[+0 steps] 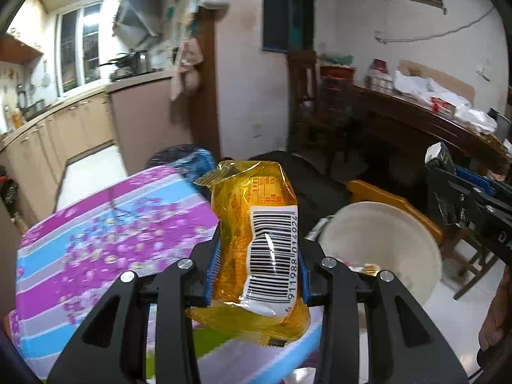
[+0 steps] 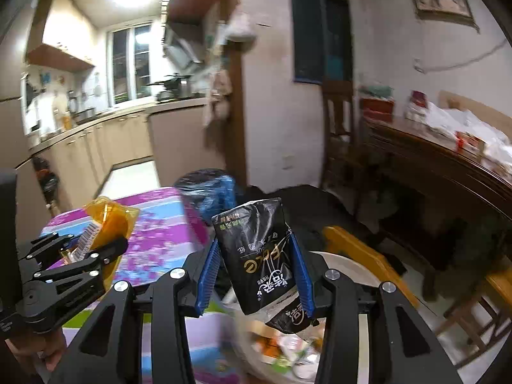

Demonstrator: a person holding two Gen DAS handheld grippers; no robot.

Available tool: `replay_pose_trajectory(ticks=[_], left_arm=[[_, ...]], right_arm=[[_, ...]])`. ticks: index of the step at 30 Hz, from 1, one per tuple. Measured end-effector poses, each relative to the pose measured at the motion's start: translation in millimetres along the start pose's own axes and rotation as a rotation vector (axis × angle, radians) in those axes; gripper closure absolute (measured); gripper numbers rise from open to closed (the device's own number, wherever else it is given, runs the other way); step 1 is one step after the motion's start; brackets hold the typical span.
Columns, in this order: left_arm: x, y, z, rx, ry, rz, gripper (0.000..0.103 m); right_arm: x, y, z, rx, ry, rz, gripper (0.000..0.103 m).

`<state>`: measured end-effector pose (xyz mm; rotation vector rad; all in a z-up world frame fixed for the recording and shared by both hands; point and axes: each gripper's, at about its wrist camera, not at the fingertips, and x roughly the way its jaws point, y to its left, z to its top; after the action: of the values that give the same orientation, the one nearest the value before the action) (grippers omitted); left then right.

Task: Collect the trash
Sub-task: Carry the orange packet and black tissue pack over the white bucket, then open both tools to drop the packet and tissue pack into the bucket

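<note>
Translucent amber wrapper (image 1: 256,243) with a black-and-white barcode; black packet (image 2: 260,262) with gold and white print; bench cloth (image 1: 105,233) striped magenta, sky-blue, floral.

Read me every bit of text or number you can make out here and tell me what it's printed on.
"6 911988 014924": barcode label on the yellow wrapper held in the left gripper.
Red print higher on that wrapper: too small to read.
"洁柔": black tissue packet in the right gripper, seen upside down.
Packet's gold logo and smaller print: unreadable.
Items on the dark sideboard: blurred.
</note>
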<state>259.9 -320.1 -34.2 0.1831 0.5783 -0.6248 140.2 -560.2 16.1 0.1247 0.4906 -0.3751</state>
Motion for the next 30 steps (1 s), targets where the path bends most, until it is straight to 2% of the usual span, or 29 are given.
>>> replay_pose_trajectory(ticks=[6, 8, 11, 13, 18, 23, 30], left_arm=[[19, -47, 12, 0.034, 0.022, -0.082, 0.067], [26, -62, 15, 0.046, 0.037, -0.134, 0.067], [36, -75, 16, 0.041, 0.063, -0.206, 0.067], [42, -80, 15, 0.039, 0.079, -0.224, 0.067], [66, -97, 12, 0.060, 0.135, -0.222, 0.067], [92, -112, 8, 0.077, 0.238, -0.197, 0.067], [119, -121, 5, 0.084, 0.313, -0.182, 0.067]], right_arm=[[14, -65, -2, 0.037, 0.085, -0.063, 0.059], [22, -84, -3, 0.052, 0.121, -0.072, 0.059], [39, -100, -4, 0.070, 0.166, -0.077, 0.059], [49, -107, -5, 0.075, 0.188, -0.077, 0.059], [78, -123, -17, 0.125, 0.276, -0.047, 0.059], [111, -133, -32, 0.149, 0.386, -0.039, 0.059], [133, -125, -48, 0.139, 0.463, -0.040, 0.059]])
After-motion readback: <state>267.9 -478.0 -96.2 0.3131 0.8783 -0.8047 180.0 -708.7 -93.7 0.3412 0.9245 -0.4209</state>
